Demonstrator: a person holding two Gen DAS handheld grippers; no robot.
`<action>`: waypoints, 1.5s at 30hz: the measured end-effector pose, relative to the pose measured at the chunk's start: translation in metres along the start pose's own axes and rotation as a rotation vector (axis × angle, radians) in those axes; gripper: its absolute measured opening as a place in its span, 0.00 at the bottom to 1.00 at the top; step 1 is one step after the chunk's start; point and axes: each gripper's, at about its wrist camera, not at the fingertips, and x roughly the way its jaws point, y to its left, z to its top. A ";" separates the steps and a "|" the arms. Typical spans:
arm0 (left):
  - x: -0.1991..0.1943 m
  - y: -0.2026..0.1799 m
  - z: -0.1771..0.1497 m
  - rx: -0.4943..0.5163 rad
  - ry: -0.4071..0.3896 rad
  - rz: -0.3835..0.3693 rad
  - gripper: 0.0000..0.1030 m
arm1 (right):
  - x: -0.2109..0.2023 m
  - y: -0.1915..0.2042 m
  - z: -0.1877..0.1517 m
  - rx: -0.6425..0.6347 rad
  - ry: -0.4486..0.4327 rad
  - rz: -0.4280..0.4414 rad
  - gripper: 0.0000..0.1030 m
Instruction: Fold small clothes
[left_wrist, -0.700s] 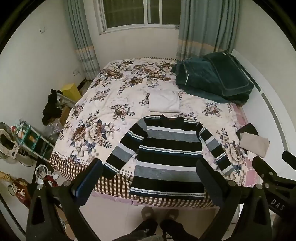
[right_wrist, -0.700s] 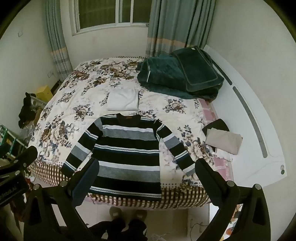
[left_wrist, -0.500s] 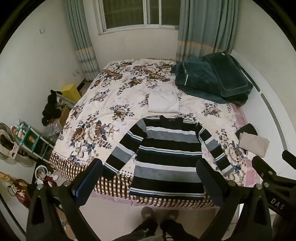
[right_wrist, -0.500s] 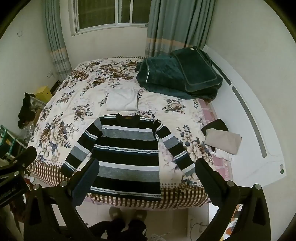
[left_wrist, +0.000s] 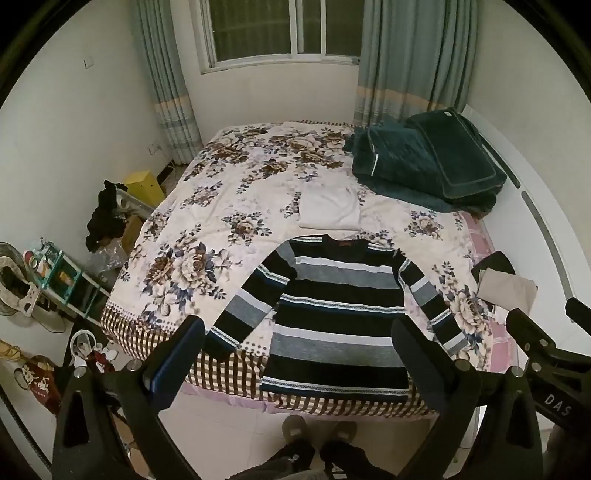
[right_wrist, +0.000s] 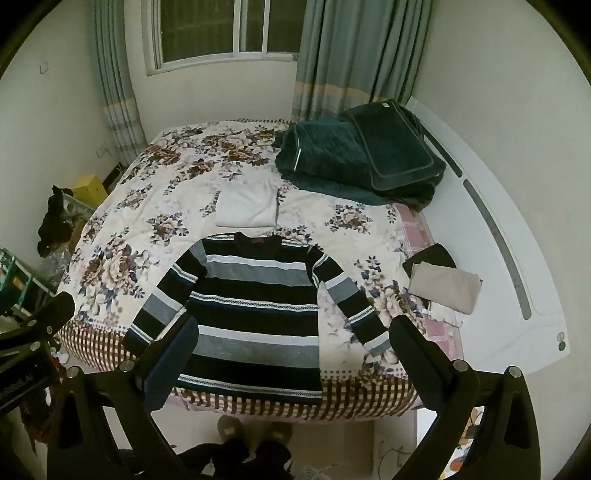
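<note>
A striped sweater (left_wrist: 338, 317) (right_wrist: 255, 314) in black, grey and white lies flat on the near end of the bed, sleeves spread out, hem at the foot edge. My left gripper (left_wrist: 295, 354) hovers well above the hem, open, nothing between its fingers. My right gripper (right_wrist: 291, 354) hangs open over the same near edge, also holding nothing. A folded white garment (left_wrist: 330, 212) (right_wrist: 246, 209) lies just beyond the sweater's collar. In the left wrist view the other gripper's frame (left_wrist: 546, 354) shows at the right edge.
The floral bedspread (left_wrist: 221, 206) covers the bed. A folded dark green blanket (left_wrist: 424, 162) (right_wrist: 362, 158) sits at the far right. Beige and black folded cloths (right_wrist: 443, 280) lie by the right edge. Shelves and clutter (left_wrist: 55, 273) stand left. A person's slippered feet (left_wrist: 317, 435) stand at the foot.
</note>
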 end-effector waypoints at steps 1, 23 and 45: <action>0.002 0.001 0.001 0.000 0.000 0.000 1.00 | 0.000 0.000 0.000 0.001 0.000 0.000 1.00; -0.005 0.010 0.004 -0.004 -0.013 -0.003 1.00 | -0.004 -0.001 -0.002 -0.002 -0.013 0.000 1.00; -0.012 0.017 0.008 -0.003 -0.021 -0.004 1.00 | -0.006 -0.002 -0.005 -0.001 -0.021 0.000 1.00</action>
